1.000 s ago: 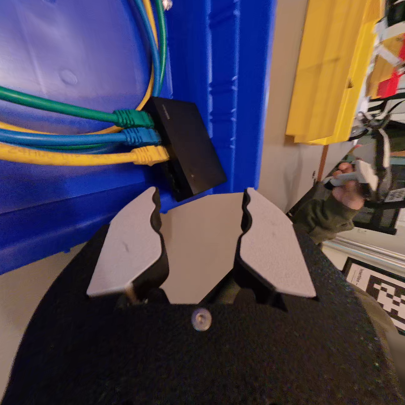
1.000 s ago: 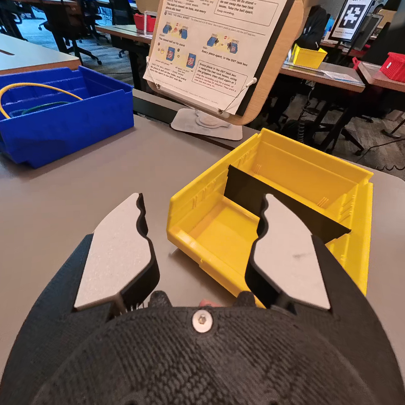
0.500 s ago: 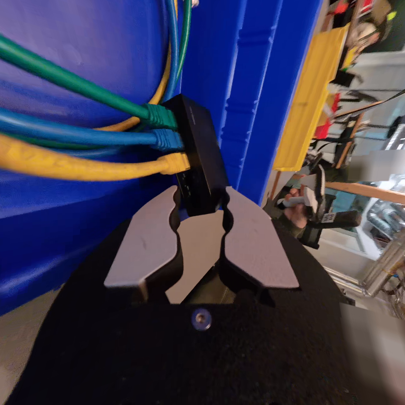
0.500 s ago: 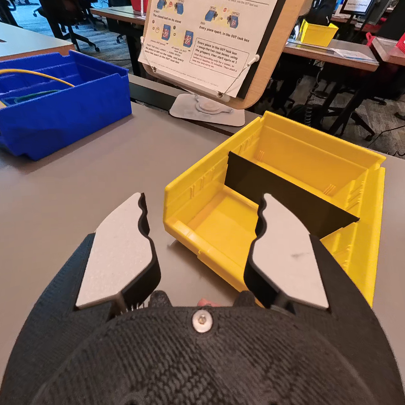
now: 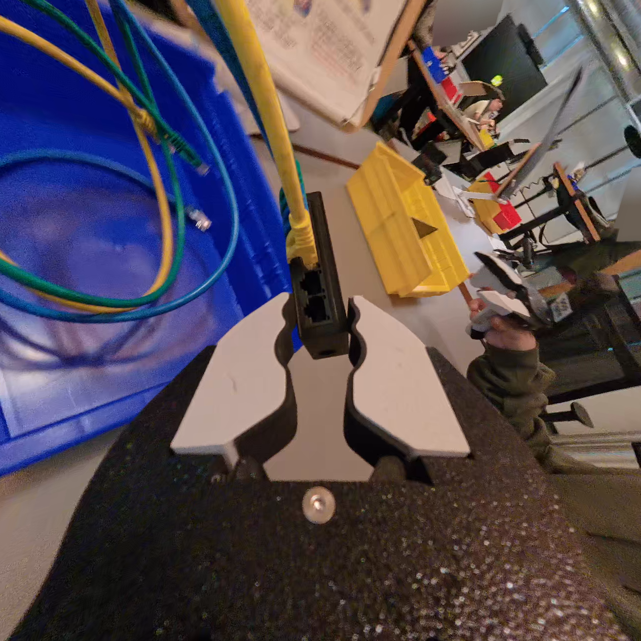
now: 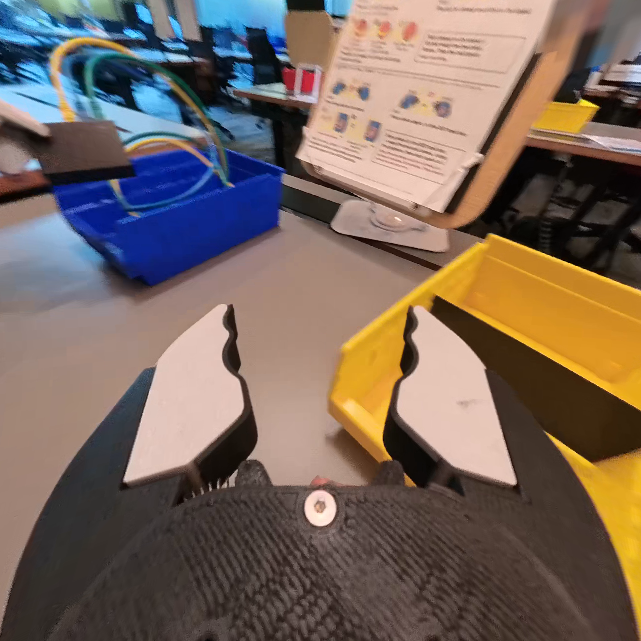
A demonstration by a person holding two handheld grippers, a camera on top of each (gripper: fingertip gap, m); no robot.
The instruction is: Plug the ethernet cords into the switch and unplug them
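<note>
Left gripper [image 5: 318,314] around switch [image 5: 321,295]

The left tool [image 5: 319,314] sat at frame centre, its jaws clamped on the switch [image 5: 321,295]. The right tool [image 6: 321,341] pointed forward at lower centre, jaws spread wide, gripping nothing.

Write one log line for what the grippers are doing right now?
left gripper: shut on black switch, lifted | yellow cord: plugged in | right gripper: open, empty, beside yellow bin
</note>
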